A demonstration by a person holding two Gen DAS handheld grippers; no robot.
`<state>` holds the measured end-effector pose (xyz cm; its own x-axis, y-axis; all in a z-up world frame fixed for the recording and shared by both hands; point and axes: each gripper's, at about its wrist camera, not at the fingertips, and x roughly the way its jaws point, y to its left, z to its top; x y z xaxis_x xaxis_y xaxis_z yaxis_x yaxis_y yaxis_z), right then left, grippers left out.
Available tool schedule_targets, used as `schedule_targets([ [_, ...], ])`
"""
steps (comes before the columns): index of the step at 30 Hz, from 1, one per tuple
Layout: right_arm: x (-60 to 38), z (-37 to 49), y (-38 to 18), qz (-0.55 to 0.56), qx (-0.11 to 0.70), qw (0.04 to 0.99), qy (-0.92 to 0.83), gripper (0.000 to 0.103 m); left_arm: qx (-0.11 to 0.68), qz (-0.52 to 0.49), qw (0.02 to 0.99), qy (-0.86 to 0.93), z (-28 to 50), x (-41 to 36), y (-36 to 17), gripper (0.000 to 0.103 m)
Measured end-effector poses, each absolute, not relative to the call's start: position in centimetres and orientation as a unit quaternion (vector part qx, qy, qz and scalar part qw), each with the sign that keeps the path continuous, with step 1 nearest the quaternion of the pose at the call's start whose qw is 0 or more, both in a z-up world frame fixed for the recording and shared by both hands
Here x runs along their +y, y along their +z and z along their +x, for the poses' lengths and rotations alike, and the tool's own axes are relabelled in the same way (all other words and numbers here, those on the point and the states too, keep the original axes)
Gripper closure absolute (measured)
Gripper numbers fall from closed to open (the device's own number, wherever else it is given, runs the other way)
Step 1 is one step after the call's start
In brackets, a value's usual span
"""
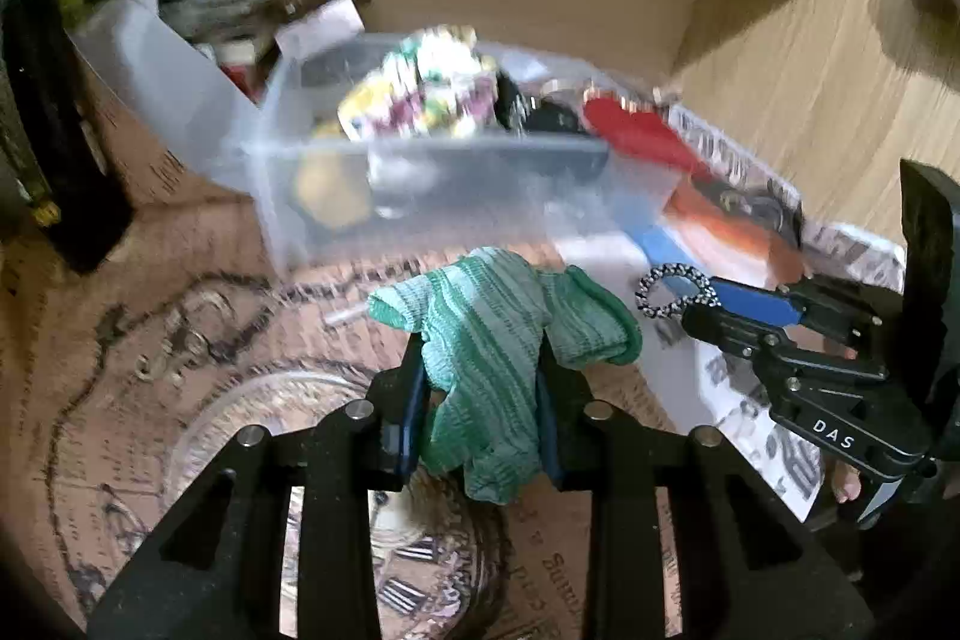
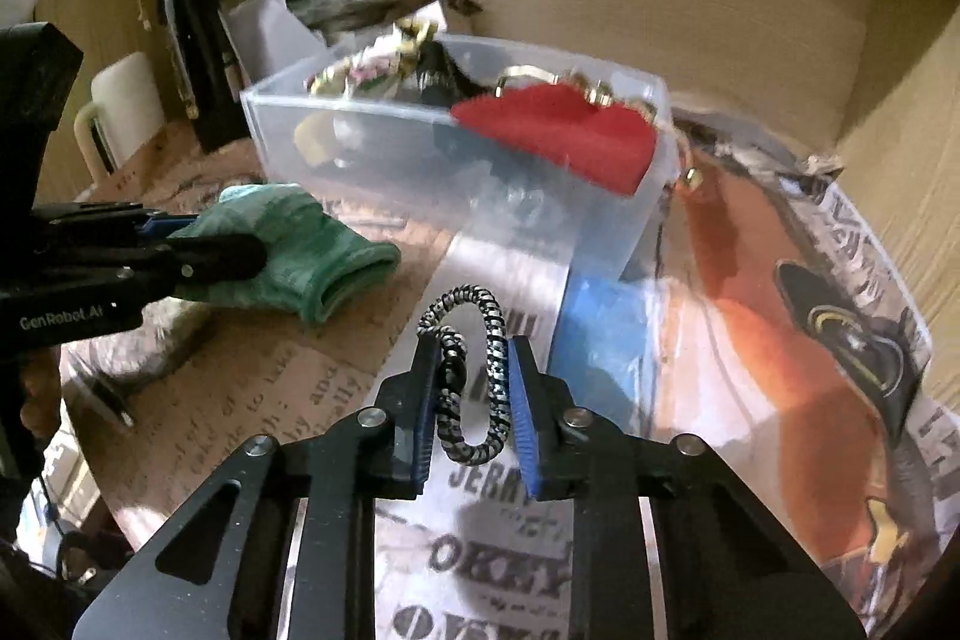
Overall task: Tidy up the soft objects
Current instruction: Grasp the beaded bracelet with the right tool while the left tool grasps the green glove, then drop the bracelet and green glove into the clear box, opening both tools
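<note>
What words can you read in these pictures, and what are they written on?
"DAS": on the right gripper.
"GenRobot.AI": on the left gripper.
"JERRY" and "OKEY": big black print on the table covering, partly hidden, so my best reading.
Small brown print on the covering by the left gripper: too blurred.
Labels on items behind the clear bin: too blurred.

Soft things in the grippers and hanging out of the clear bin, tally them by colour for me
Green: 1, the sock in the left gripper
Black-and-white: 1, the hair tie in the right gripper
Red: 1, the cloth over the bin rim
Multicolour floral: 1, the fabric in the bin
Total: 4
</note>
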<state>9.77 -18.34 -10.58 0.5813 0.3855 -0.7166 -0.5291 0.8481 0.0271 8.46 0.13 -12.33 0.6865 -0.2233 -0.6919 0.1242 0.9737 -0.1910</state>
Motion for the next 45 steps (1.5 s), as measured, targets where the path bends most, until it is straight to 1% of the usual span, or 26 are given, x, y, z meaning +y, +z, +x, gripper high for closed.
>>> schedule_targets([
  [13,-18.1,10.6,-4.2,-0.051,0.278,0.922,0.265,0.083,0.283,-0.071,0.955,-0.055,8.7,1.7,-6.0,0.072],
  [19,-16.9,12.6,-2.8,-0.037,0.255,0.928,0.268,0.082,0.268,-0.071,0.96,-0.033,10.4,2.8,-4.9,0.072],
  [22,-16.3,13.8,-2.3,-0.035,0.248,0.93,0.27,0.082,0.265,-0.066,0.962,-0.015,11.6,3.1,-5.0,0.072],
  [27,-15.6,15.7,-2.6,-0.036,0.247,0.932,0.263,0.082,0.285,-0.059,0.957,0.004,14.7,3.7,-6.2,0.072],
  [38,-13.7,19.8,-6.0,-0.038,0.305,0.916,0.259,0.082,0.325,-0.049,0.944,-0.003,18.4,3.2,-9.5,0.072],
  [40,-13.5,20.1,-6.5,-0.044,0.31,0.915,0.254,0.082,0.328,-0.044,0.944,-0.007,18.8,3.0,-9.8,0.069],
  [41,-13.4,20.2,-6.7,-0.047,0.314,0.914,0.252,0.079,0.332,-0.042,0.942,-0.012,19.0,2.9,-10.0,0.068],
  [42,-13.4,20.4,-6.9,-0.049,0.319,0.912,0.252,0.073,0.335,-0.041,0.941,-0.014,19.1,2.8,-10.2,0.063],
  [43,-13.3,20.5,-7.1,-0.051,0.322,0.911,0.251,0.07,0.334,-0.037,0.942,-0.015,19.2,2.7,-10.3,0.058],
  [44,-13.2,20.6,-7.2,-0.054,0.324,0.911,0.248,0.063,0.332,-0.031,0.943,-0.014,19.2,2.4,-10.4,0.055],
  [45,-13.2,20.6,-7.3,-0.058,0.325,0.912,0.244,0.057,0.331,-0.025,0.943,-0.013,19.2,2.2,-10.5,0.048],
])
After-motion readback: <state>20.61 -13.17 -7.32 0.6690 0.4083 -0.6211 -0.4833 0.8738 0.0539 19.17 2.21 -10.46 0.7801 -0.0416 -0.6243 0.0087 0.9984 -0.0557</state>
